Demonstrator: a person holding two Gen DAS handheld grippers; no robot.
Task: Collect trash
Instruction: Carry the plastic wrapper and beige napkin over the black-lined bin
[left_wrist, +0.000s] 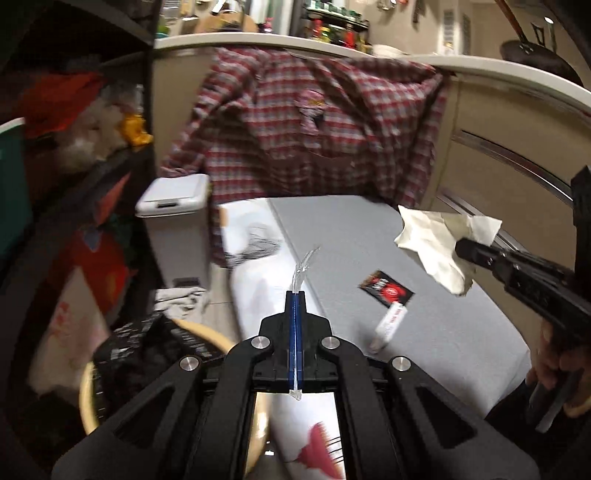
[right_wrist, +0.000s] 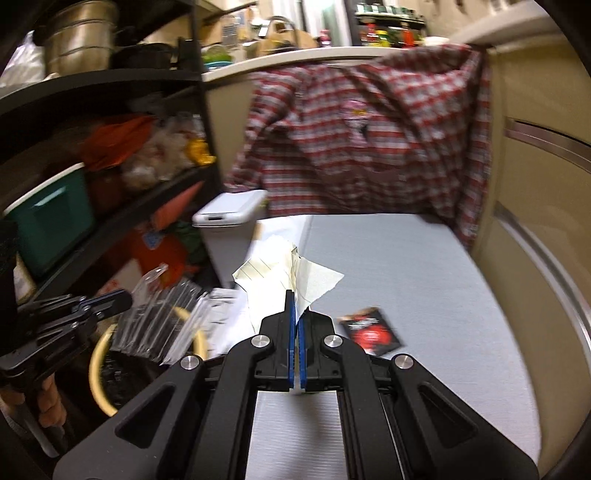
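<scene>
Left gripper (left_wrist: 295, 295) jaws clamped on clear crinkled plastic wrapper (left_wrist: 304, 267), right gripper (right_wrist: 296, 301) jaws clamped on crumpled cream paper (right_wrist: 286, 273), black-red sachet (left_wrist: 386, 290) near grey bench (left_wrist: 369, 229) front edge.

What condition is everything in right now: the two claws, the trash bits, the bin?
left gripper: shut on clear plastic wrapper
right gripper: shut on crumpled lined paper
white trash bin: lid closed
black-and-red sachet: lying flat on grey mat
white tube: lying on mat
plaid shirt: draped over counter edge
</scene>
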